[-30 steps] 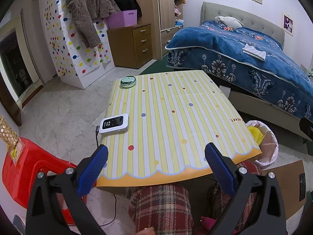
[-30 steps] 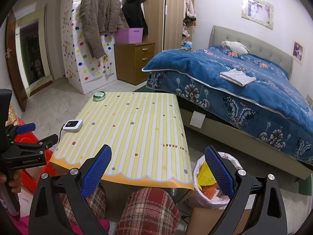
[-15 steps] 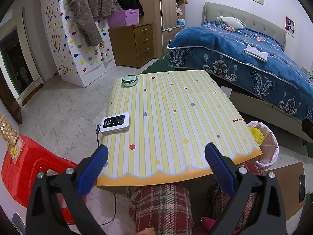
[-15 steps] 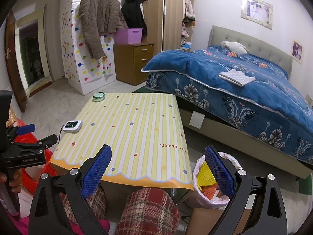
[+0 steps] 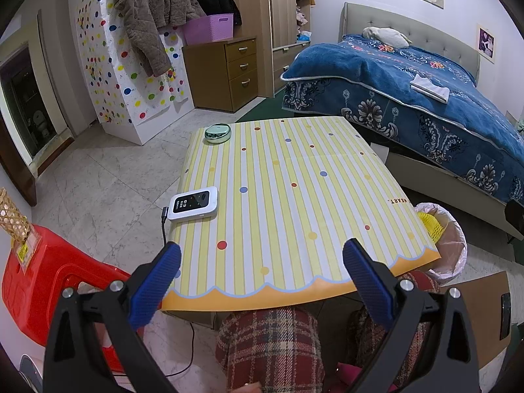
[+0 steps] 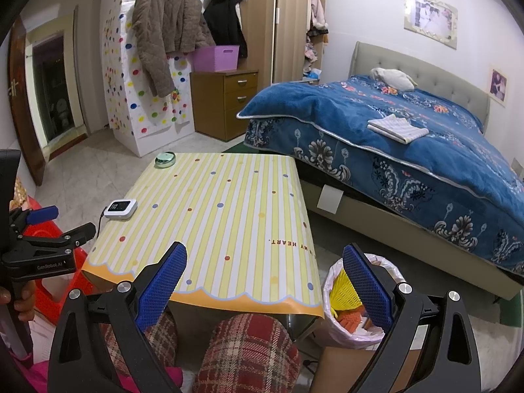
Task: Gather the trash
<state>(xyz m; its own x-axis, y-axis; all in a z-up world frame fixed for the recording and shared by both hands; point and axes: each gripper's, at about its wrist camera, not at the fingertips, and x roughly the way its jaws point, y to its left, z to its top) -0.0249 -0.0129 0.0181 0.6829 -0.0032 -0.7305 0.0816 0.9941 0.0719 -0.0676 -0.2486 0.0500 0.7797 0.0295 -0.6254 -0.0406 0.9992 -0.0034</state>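
Red stool: red plastic stool (image 5: 36, 275) on marble floor, far left, w/ a woven bamboo piece (image 5: 13, 219) standing at its left end.
Left gripper: black two-finger gripper w/ blue textured pads (image 5: 262, 262), held low at table's near edge; jaws spread wide, nothing btwn them. In right wrist view it shows from the side at far left (image 6: 62, 221), a hand on its grip.
Device: small white rectangular device w/ dark screen (image 5: 194, 203), on table's left edge, black cable plugged in & dropping to floor.
Tin: round pale-green tin w/ lid (image 5: 217, 132), far left corner of table.
Table: low table covered in yellow-and-white striped paper w/ coloured dots & orange scalloped border (image 5: 288, 196); top otherwise bare.
Knees: person's legs in red plaid trousers (image 6: 245, 350), under near edge of table.
Right gripper: same black type w/ blue pads (image 6: 265, 271), over table's near right corner; jaws wide apart, holding nothing.
Trash bin: round bin lined w/ pale pink plastic bag (image 6: 357, 298), on floor just right of table; inside: yellow mesh piece + orange & white scraps.
Box: brown cardboard box (image 6: 347, 370), just in front of bin.
Bed: grey-framed bed w/ blue floral blanket (image 6: 409, 150), well right; folded white cloth on top.
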